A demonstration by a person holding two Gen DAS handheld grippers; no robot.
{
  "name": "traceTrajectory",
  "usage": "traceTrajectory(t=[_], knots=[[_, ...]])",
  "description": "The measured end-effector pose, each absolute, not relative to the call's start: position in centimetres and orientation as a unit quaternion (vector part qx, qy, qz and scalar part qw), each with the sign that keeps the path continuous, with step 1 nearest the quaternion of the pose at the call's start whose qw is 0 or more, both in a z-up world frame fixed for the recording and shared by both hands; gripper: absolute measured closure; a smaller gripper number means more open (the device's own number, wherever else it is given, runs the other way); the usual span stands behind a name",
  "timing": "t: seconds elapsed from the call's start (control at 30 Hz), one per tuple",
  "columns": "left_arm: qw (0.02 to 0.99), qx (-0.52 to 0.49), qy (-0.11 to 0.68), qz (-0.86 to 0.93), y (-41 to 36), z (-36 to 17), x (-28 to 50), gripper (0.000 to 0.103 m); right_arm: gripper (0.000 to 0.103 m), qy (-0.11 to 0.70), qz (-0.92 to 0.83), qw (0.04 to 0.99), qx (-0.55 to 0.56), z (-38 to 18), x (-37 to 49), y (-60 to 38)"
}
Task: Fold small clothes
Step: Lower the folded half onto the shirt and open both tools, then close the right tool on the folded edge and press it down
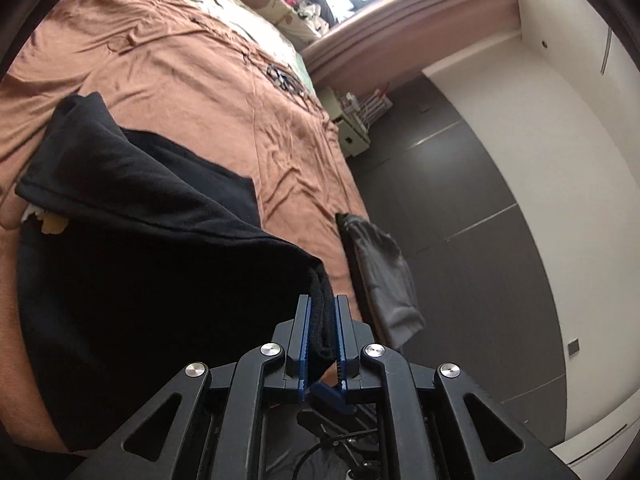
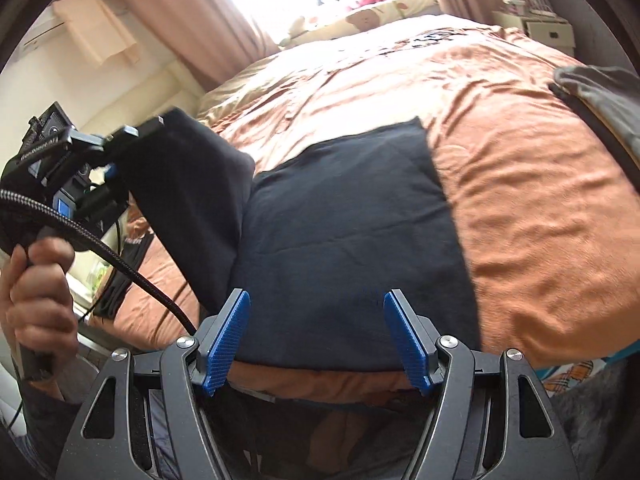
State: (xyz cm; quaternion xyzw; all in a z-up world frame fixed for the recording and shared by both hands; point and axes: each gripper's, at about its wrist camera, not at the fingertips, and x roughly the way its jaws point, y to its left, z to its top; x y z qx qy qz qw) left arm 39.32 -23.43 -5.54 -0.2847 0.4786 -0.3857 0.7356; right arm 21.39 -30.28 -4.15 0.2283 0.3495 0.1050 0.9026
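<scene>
The left claw (image 1: 322,340) is pinching a bunched edge of the black garment (image 1: 152,248), its blue pads (image 1: 303,344) pressed against the cloth from both sides. From that grip the fabric is lifted and drapes back down onto the bed (image 1: 180,80), which is covered in a rumpled orange-brown sheet. In the right wrist view the same garment (image 2: 344,232) lies mostly flat on the bed (image 2: 520,200), one side raised and hanging from the left claw (image 2: 132,132), whose handle a hand (image 2: 36,292) grips (a braided cable runs down from it). The right claw (image 2: 316,332) hovers just above the near edge of the garment with its blue pads (image 2: 226,340) spread wide, holding nothing. A grey garment (image 1: 384,276) hangs over the bed's edge, apart from the black one. A small white drawer unit (image 1: 352,128) stands on the floor beside the bed; its contents cannot be seen.
</scene>
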Motion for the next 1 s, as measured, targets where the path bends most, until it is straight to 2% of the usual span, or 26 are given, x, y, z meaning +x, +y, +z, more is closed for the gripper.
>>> traceTrajectory(t=[0.03,0.07,0.1,0.13,0.17,0.67,0.77,0.87,0.93,1.0], knots=[[0.73,-0.277,0.489,-0.39,-24.1,-6.0,39.3,0.075,0.035,0.354,0.103,0.901,0.229,-4.3,21.6,-30.6],[0.722,-0.271,0.498,-0.397,-24.6,-6.6,39.3,0.068,0.035,0.36,0.098,0.899,0.228,-4.5,21.9,-30.9],[0.719,-0.268,0.502,-0.399,-24.6,-6.9,39.2,0.05,0.035,0.366,0.094,0.897,0.229,-4.8,22.0,-31.3],[0.721,-0.267,0.501,-0.398,-24.4,-7.0,39.1,0.039,0.035,0.371,0.092,0.895,0.229,-4.9,22.4,-31.5],[0.73,-0.264,0.494,-0.392,-23.8,-7.1,38.9,0.037,0.035,0.375,0.091,0.894,0.229,-5.0,22.5,-31.7],[0.794,-0.221,0.508,-0.251,-14.3,-12.1,39.0,0.037,0.035,0.426,0.098,0.894,0.102,-4.4,30.7,-29.7],[0.787,-0.23,0.527,-0.223,-12.9,-14.1,39.0,0.037,0.046,0.441,0.103,0.89,0.063,-4.7,33.4,-28.8],[0.78,-0.229,0.548,-0.197,-11.9,-16.0,39.0,0.045,0.049,0.459,0.108,0.881,0.038,-5.3,35.6,-28.0],[0.774,-0.231,0.559,-0.186,-11.5,-17.2,39.2,0.053,0.055,0.468,0.114,0.876,0.028,-5.6,36.7,-27.5],[0.771,-0.231,0.566,-0.175,-11.2,-18.0,39.3,0.054,0.059,0.474,0.119,0.872,0.016,-5.9,37.7,-26.8]])
